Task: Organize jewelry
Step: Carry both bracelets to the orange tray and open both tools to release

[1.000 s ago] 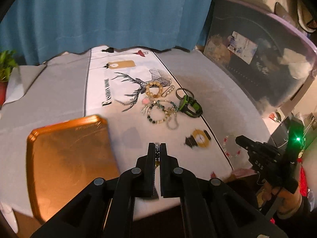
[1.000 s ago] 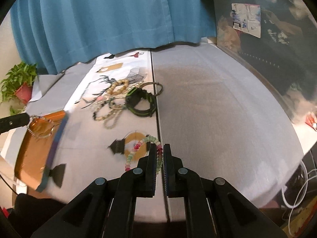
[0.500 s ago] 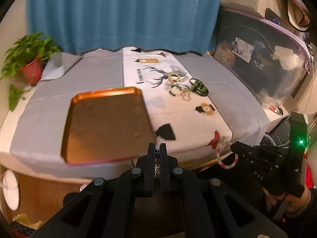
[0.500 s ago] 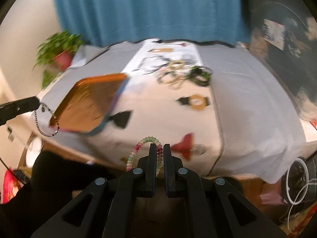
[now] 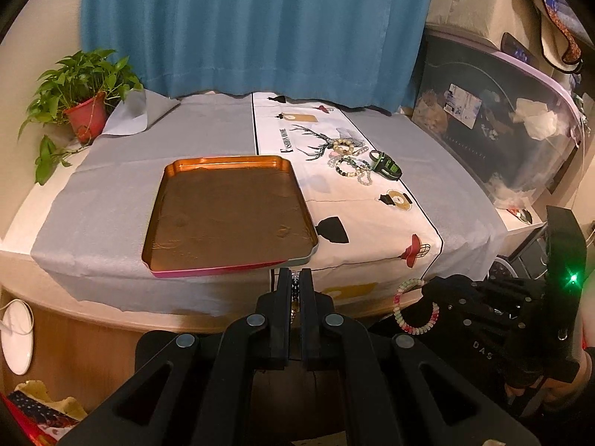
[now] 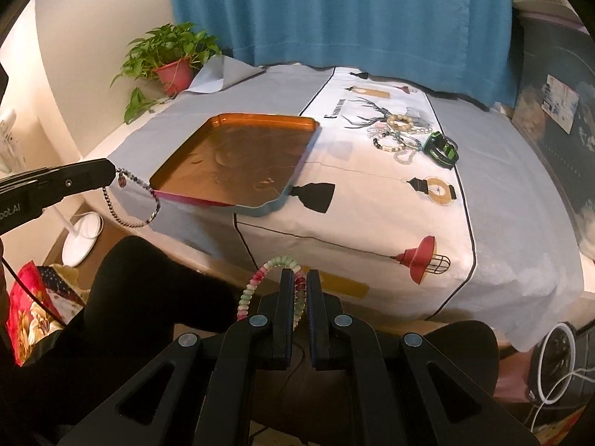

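My left gripper (image 5: 295, 278) is shut on a dark beaded bracelet (image 5: 295, 285), which hangs as a loop in the right wrist view (image 6: 130, 200). My right gripper (image 6: 297, 278) is shut on a pink and green beaded bracelet (image 6: 260, 282), also seen in the left wrist view (image 5: 403, 308). Both are held off the table's front edge. An empty orange tray (image 5: 227, 215) lies on the cloth. Several bracelets (image 5: 349, 163) and a green and black band (image 5: 386, 165) lie at the back right.
A potted plant (image 5: 85, 107) stands at the table's back left corner. A blue curtain (image 5: 253, 26) hangs behind. A dark cabinet (image 5: 494, 122) stands to the right. A white round object (image 5: 16, 336) and a bag (image 6: 33, 297) lie on the floor.
Both grippers have pulled back from over the table to in front of its edge, each still holding its bracelet. The view now takes in the whole tray and table.
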Motion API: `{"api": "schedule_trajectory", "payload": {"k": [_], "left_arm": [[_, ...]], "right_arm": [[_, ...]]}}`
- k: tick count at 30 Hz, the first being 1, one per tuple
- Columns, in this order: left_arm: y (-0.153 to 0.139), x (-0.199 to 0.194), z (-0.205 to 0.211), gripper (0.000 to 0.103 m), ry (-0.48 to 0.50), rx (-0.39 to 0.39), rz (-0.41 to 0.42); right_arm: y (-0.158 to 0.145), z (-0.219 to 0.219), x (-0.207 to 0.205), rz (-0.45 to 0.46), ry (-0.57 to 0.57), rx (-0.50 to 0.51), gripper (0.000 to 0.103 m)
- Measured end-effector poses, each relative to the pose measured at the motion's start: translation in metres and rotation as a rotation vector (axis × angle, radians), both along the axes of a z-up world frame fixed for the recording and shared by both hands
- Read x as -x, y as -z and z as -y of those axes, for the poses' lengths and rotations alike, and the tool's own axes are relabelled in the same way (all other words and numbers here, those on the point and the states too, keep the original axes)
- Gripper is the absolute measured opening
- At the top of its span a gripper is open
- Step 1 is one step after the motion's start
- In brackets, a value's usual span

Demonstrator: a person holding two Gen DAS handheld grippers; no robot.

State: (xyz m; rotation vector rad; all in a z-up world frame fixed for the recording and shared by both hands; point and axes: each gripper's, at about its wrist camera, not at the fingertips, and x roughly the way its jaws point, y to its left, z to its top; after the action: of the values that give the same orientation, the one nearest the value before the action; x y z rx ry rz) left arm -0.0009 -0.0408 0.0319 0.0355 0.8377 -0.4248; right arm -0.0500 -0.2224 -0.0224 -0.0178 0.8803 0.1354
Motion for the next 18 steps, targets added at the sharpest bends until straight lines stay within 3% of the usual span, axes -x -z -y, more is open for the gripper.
{"api": "schedule_trajectory", "payload": {"k": [18], "left_arm": [[0.014, -0.019, -0.016, 0.002, -0.013, 0.034, -0.024]], "right_arm": [[0.011, -0.022, -0.029, -0.055, -0.033, 0.052, 0.007]]}}
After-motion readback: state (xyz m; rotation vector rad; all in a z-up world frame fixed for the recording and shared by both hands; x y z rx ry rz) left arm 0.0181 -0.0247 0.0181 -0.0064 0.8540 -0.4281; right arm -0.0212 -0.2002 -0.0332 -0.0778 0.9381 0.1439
